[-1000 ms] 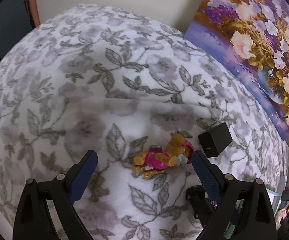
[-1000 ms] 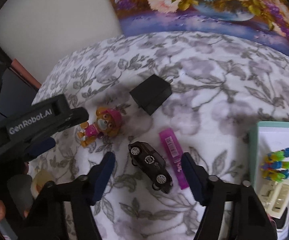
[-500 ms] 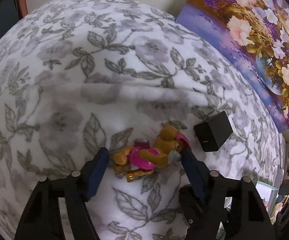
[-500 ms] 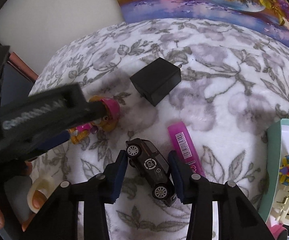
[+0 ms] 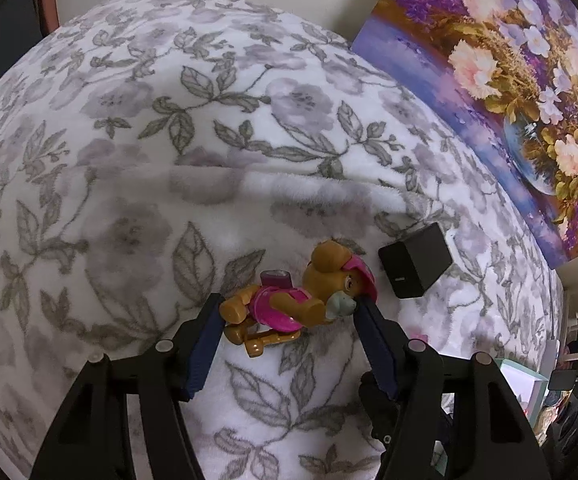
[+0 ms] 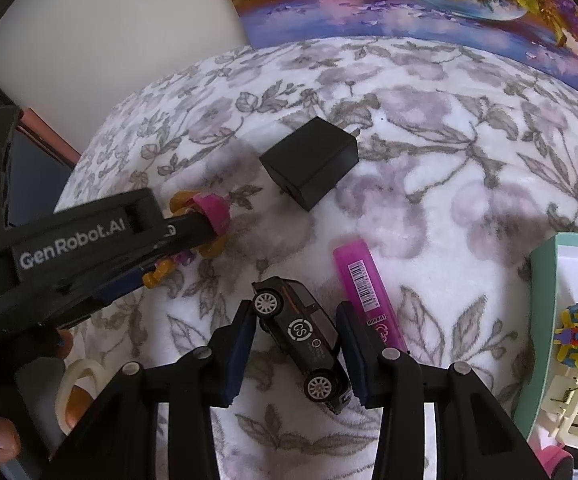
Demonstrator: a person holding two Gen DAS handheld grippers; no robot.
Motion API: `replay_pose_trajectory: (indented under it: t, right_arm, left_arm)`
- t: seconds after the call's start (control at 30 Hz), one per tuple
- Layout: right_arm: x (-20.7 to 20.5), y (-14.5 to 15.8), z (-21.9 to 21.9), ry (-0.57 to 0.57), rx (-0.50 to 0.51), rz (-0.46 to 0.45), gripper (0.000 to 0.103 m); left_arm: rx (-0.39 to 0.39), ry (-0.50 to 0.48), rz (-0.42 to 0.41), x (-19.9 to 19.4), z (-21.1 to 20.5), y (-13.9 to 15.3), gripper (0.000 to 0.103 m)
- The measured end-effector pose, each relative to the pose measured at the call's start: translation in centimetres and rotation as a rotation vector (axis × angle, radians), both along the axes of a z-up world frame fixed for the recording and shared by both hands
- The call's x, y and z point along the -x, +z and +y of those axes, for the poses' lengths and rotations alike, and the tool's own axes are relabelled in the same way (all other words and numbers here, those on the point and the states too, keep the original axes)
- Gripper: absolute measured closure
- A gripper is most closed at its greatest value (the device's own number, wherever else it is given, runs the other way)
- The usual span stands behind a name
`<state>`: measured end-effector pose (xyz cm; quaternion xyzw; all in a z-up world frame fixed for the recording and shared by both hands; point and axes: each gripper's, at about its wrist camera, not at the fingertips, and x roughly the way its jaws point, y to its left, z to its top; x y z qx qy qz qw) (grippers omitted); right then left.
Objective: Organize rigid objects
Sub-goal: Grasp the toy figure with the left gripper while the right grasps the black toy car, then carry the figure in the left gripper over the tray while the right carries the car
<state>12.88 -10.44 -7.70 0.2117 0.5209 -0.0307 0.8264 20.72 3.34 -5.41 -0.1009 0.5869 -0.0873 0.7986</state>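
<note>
So left tool (image 5: 289,312) just closed, clamping toy dog (image 5: 297,300) lying sideways, head right; right tool (image 6: 295,332) clamped on toy car (image 6: 301,336), lying diagonal across jaws.

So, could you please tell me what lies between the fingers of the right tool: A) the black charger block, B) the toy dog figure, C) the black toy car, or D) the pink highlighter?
C: in the right wrist view the black toy car sits between the right tool fingers, with the pink highlighter just outside them.

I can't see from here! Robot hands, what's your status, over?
Left gripper closing around puppy figure. Right gripper clamps toy car. Nothing blocking.
</note>
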Motion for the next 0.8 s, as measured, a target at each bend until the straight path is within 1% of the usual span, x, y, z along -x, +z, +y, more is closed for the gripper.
replay_pose_trajectory:
  t: [0.17, 0.27, 0.37, 0.43, 0.57, 0.7, 0.8]
  right_arm:
    - [1.1, 2.1, -0.7, -0.013, 0.0, -0.035, 0.059]
    - [2.2, 3.8, -2.1, -0.054, 0.004, -0.054, 0.059]
    - [3.7, 5.8, -3.6, -0.092, 0.058, -0.072, 0.059]
    - [4.7, 7.0, -4.9, -0.128, 0.097, -0.064, 0.059]
    - [6.7, 8.7, -8.1, -0.187, 0.13, -0.056, 0.059]
    - [9.0, 10.3, -11.3, -0.239, 0.18, -0.06, 0.059]
    - [10.5, 11.1, -13.6, -0.275, 0.196, -0.058, 0.059]
  left_arm:
    - [-0.008, 0.011, -0.056, 1.1, -0.7, 3.4, 0.036]
    - [-0.009, -0.004, -0.098, 2.4, -1.7, 5.6, 0.036]
    - [-0.014, -0.029, -0.132, 3.9, -3.2, 7.3, 0.036]
    - [-0.013, -0.047, -0.146, 4.8, -4.3, 8.1, 0.036]
    - [-0.013, -0.087, -0.166, 6.5, -6.6, 9.4, 0.036]
    - [-0.025, -0.12, -0.172, 8.2, -8.8, 9.9, 0.036]
    - [-0.017, -0.148, -0.16, 9.4, -10.5, 9.9, 0.036]
